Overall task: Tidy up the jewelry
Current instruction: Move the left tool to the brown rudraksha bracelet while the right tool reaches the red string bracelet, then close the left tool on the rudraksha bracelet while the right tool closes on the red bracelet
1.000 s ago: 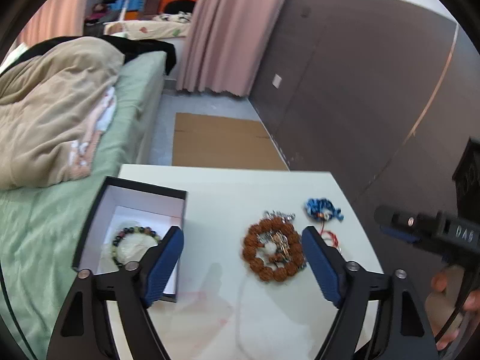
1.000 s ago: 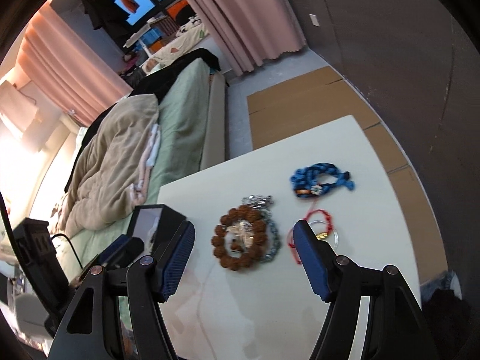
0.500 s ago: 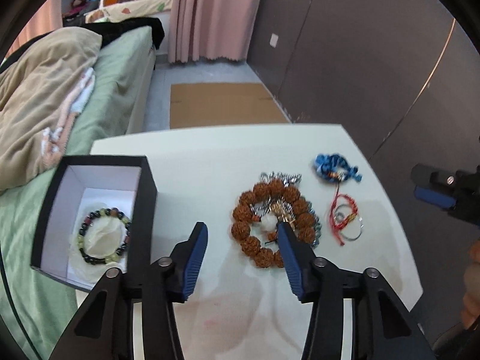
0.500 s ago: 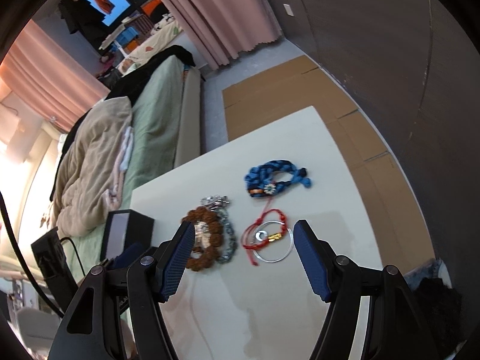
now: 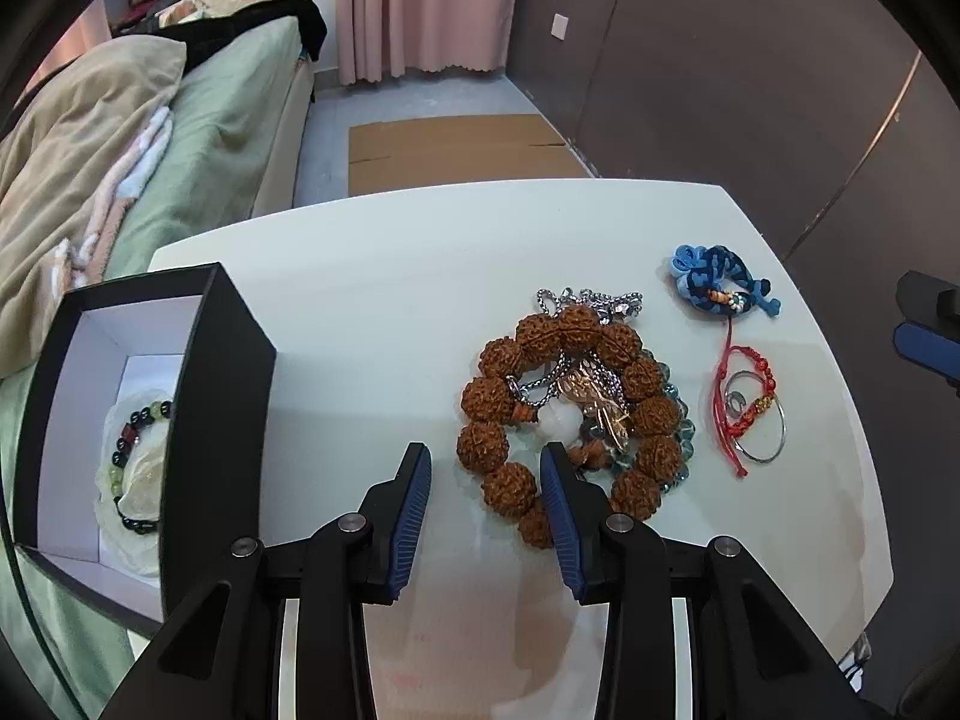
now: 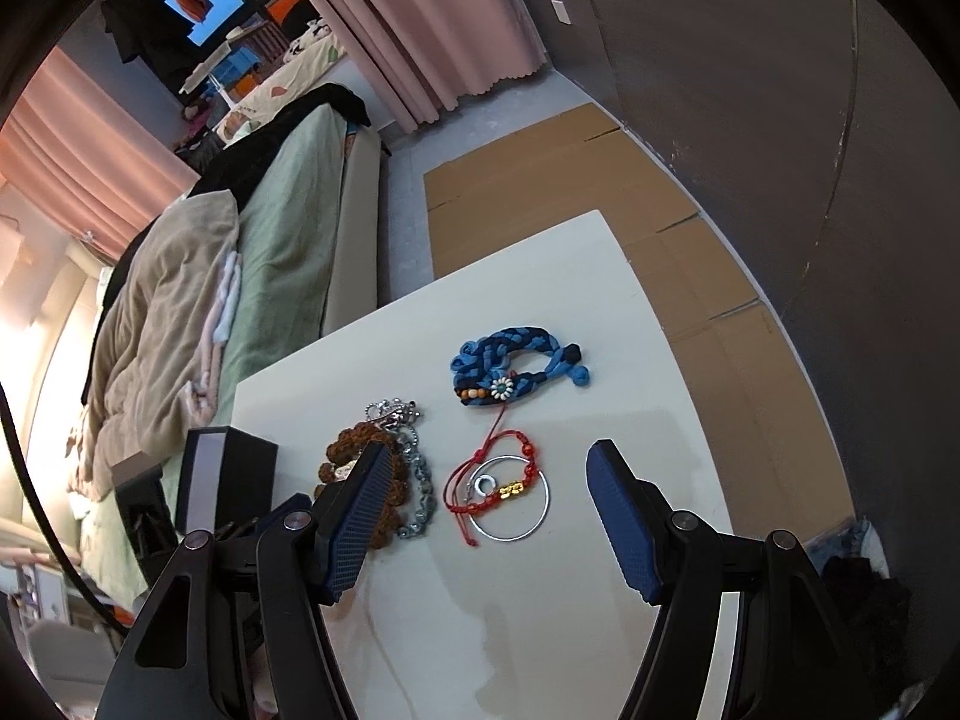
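A brown seed-bead bracelet [image 5: 576, 324] lies mid-table over a silver chain [image 5: 600, 300]. My left gripper [image 5: 485, 468] hangs low over its near-left side, jaws closing. One pad is inside the ring and the other outside, with two beads between them; neither pad presses on them. To the right lie a blue braided bracelet [image 6: 516, 348], a red cord bracelet [image 6: 498, 480] and a silver hoop [image 6: 540, 510]. My right gripper [image 6: 486, 456] stands open above the red cord and hoop. A black box [image 5: 222, 396] at the left holds a dark bead bracelet [image 5: 123, 450].
The white table [image 5: 390, 276] has bare surface between the box and the brown bracelet. A bed with green sheet [image 5: 228, 138] runs along the table's left side. Flattened cardboard [image 5: 456, 150] lies on the floor beyond, and a dark wall panel [image 5: 750, 90] stands to the right.
My left gripper came down and forward onto the brown bracelet's near side while its jaws narrowed. My right gripper shifted right, so the red cord and hoop now lie between its fingers.
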`<state>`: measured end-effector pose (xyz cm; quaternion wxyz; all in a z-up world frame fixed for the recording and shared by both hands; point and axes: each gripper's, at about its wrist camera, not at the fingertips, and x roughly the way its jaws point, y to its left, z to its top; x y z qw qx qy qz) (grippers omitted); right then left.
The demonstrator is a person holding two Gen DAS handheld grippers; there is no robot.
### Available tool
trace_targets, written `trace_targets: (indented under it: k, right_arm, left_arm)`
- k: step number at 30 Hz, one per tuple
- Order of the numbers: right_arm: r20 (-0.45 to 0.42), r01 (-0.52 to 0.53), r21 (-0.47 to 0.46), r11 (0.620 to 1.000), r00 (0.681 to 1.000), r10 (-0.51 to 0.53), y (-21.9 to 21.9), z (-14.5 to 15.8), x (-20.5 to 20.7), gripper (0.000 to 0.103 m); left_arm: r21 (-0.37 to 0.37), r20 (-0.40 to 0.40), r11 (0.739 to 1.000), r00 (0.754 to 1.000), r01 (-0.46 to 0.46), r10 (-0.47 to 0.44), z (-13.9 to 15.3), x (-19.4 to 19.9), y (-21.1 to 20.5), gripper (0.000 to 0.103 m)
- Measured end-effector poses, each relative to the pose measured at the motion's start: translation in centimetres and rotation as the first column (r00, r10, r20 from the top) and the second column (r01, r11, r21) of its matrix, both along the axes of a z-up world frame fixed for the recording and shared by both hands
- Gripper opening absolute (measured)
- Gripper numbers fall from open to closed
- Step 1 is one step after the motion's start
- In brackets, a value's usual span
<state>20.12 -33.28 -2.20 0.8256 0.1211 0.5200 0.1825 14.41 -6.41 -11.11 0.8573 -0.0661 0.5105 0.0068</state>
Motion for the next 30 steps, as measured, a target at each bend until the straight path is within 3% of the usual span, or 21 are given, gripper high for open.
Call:
trace_targets:
  k: [4, 6, 9, 13, 16, 18, 21, 30]
  right_arm:
    - [-0.007, 0.0, -0.028, 1.0, 1.0, 0.0, 0.2, -0.7, 0.5, 0.069]
    - [-0.013, -0.001, -0.055, 0.999, 1.0, 0.0, 0.5, -1.3, 0.8, 0.066]
    - [-0.033, 0.0, -0.078, 0.997, 0.999, -0.002, 0.8, -2.2, 1.4, 0.05]
    - [-0.063, -0.005, -0.125, 0.992, 0.998, -0.003, 1.2, -3.8, 2.0, 0.038]
    - [-0.075, -0.013, -0.138, 0.99, 0.997, 0.003, 1.6, -4.5, 2.3, 0.03]
    - [-0.075, -0.018, -0.157, 0.987, 0.997, 0.007, 2.0, -4.8, 2.5, 0.029]
    - [-0.069, -0.029, -0.182, 0.983, 0.997, 0.016, 2.7, -5.1, 2.7, 0.028]
    - [-0.069, -0.068, -0.277, 0.958, 0.996, 0.051, 4.6, -6.4, 2.9, 0.009]
  left_arm:
    - [0.002, -0.005, 1.0, 1.0, 0.008, -0.008, -0.5, 0.4, -0.3, 0.039]
    - [0.038, 0.005, 0.999, 1.0, 0.023, -0.024, -0.5, 0.4, -0.8, 0.039]
    - [0.038, 0.01, 0.999, 1.0, 0.017, -0.017, -0.6, 0.4, -0.7, 0.026]
    - [-0.015, 0.013, 1.0, 1.0, 0.011, -0.011, -0.3, 0.1, 0.0, 0.025]
    - [-0.033, 0.059, 0.999, 0.998, 0.013, -0.011, 1.0, -0.5, 0.3, 0.024]
    - [-0.055, 0.083, 0.998, 0.997, 0.008, -0.003, 1.8, -0.8, 0.5, 0.019]
    - [-0.1, 0.12, 0.995, 0.993, 0.007, 0.005, 3.1, -1.4, 0.8, 0.019]
    - [-0.144, 0.185, 0.989, 0.983, 0.015, 0.012, 5.3, -2.8, 1.5, 0.019]
